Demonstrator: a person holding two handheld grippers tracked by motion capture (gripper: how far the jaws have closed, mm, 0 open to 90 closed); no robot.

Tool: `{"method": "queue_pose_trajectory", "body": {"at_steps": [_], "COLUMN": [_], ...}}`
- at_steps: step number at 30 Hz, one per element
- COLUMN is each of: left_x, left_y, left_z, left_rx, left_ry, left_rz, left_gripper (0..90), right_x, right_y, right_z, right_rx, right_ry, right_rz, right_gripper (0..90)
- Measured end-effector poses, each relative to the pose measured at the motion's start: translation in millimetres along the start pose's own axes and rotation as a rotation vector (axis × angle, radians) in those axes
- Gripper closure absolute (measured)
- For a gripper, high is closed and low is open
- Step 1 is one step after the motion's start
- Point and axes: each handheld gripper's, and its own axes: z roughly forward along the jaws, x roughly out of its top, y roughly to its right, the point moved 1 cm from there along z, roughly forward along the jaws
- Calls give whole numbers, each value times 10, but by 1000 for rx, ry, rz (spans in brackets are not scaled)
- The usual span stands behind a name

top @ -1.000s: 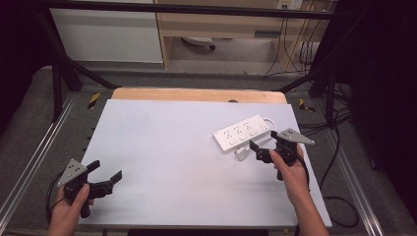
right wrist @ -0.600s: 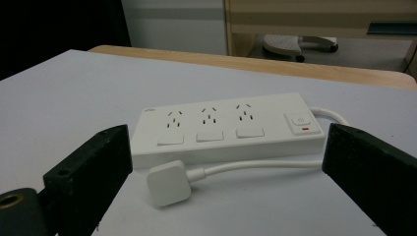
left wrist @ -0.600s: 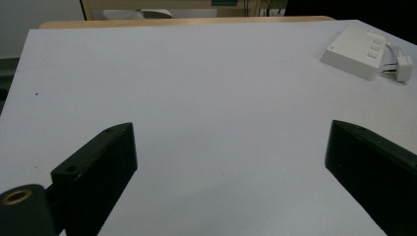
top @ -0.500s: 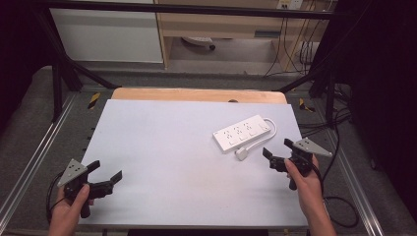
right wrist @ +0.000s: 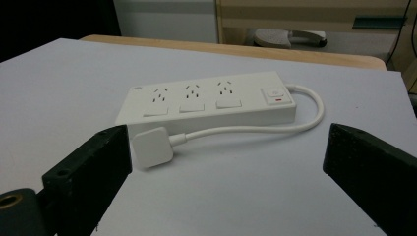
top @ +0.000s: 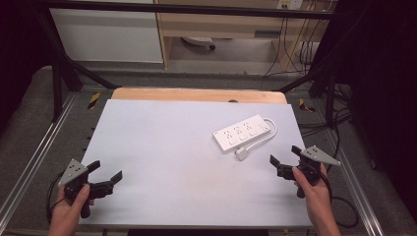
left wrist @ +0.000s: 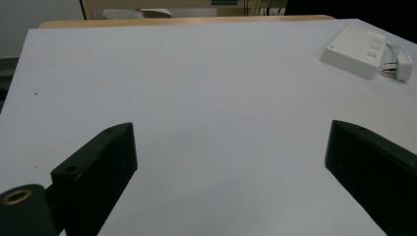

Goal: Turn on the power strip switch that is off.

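A white power strip (top: 243, 132) (right wrist: 206, 101) (left wrist: 355, 50) lies on the right half of the white table top (top: 167, 147), with three socket rows and a switch at one end. Its white cable loops round to a flat plug (top: 242, 154) (right wrist: 152, 147) (left wrist: 404, 67) resting beside the strip. My right gripper (top: 285, 156) (right wrist: 226, 172) is open near the table's right front, a short way back from the plug. My left gripper (top: 105, 170) (left wrist: 231, 167) is open over bare table at the front left, far from the strip.
A wooden board edge (top: 196, 95) runs along the far side of the table. Metal rails (top: 29, 162) flank the table on both sides. Cables (top: 339, 128) hang off to the right. Beyond stand a white cabinet (top: 105, 34) and a wooden shelf (top: 236, 24).
My right gripper has drawn back from the power strip's plug toward the table's right front edge, open and holding nothing. The left gripper has stayed where it was.
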Motion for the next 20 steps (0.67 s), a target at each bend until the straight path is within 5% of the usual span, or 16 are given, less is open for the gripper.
{"method": "queue_pose_trajectory", "body": {"at_steps": [12, 20], "left_x": [-1, 4], "left_y": [4, 17], "left_z": [3, 11], "left_rx": [-5, -9], "left_ry": [-4, -3], "left_rz": [3, 7], "left_gripper": [55, 54], "right_x": [-168, -378], "right_y": [-35, -103], "right_z": [10, 166], "right_rx": [10, 22], "right_ry": [-28, -134], "right_rz": [2, -34], "right_gripper": [44, 37]}}
